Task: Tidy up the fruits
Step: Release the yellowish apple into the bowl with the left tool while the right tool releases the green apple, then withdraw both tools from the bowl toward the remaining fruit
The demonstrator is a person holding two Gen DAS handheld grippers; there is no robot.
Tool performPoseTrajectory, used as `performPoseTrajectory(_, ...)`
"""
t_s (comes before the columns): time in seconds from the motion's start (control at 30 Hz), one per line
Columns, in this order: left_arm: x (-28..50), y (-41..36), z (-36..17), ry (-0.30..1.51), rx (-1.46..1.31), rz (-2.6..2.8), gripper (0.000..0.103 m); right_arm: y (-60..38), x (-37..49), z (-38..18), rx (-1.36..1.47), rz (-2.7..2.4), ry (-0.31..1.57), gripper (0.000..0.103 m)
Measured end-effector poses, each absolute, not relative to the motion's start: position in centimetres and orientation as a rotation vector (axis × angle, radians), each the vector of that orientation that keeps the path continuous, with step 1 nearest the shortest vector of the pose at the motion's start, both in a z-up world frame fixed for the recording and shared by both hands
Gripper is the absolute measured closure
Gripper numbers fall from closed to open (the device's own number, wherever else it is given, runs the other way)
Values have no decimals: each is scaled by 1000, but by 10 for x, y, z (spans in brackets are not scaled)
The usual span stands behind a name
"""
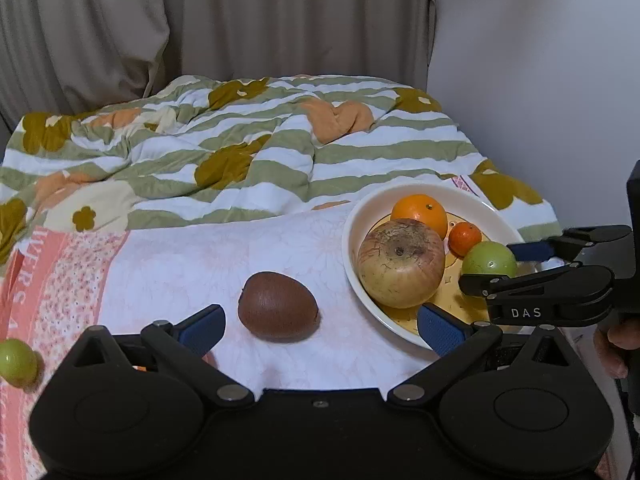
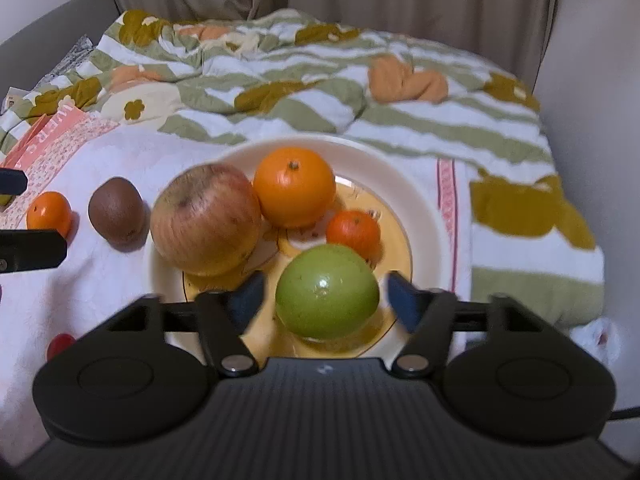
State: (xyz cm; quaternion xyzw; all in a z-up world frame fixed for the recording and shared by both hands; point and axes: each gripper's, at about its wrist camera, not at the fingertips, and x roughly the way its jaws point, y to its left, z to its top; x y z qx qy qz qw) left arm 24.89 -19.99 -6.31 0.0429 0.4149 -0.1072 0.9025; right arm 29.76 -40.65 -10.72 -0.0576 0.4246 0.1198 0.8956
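Left of the plate [image 2: 424,216], a kiwi [image 2: 116,210] and mandarin [image 2: 49,215] lie.

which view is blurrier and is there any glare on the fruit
Right wrist view is softer, with motion smear on the apple and blanket; a glare spot sits on the green fruit. Left wrist view is sharper, kiwi crisp; both bend at the edges.

White letters "DAS" stand on the black body of the right gripper [image 1: 516,268], seen to the right of the left gripper [image 1: 320,330]. On the pink cloth border [image 1: 24,280] to its far left run large pale letters, partly readable as "WERS".
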Motion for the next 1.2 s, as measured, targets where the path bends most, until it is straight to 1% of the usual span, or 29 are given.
performPoseTrajectory(0.03, 247, -199, -62, 855, 87, -220, 0, -406, 296, -104, -130, 238, 863, 0)
performPoseTrajectory(0.1, 244, -199, -60, 848, 93, -216, 0, -407, 290, -98, -142, 227, 816, 0)
performPoseTrajectory(0.3, 232, -200, -52, 837, 79, -209, 0, -415, 280, -85, -129, 203, 792, 0)
performPoseTrajectory(0.57, 201, -199, -30, 778, 49, -194, 0, -423, 246, -50, -107, 182, 768, 0)
performPoseTrajectory(0.97, 123, -184, 13, 636, 14, -115, 0, -424, 171, 11, -82, 217, 707, 0)
performPoseTrajectory(1.2, 90, -156, 30, 592, 48, -20, 0, -406, 147, 24, -87, 272, 699, 0)
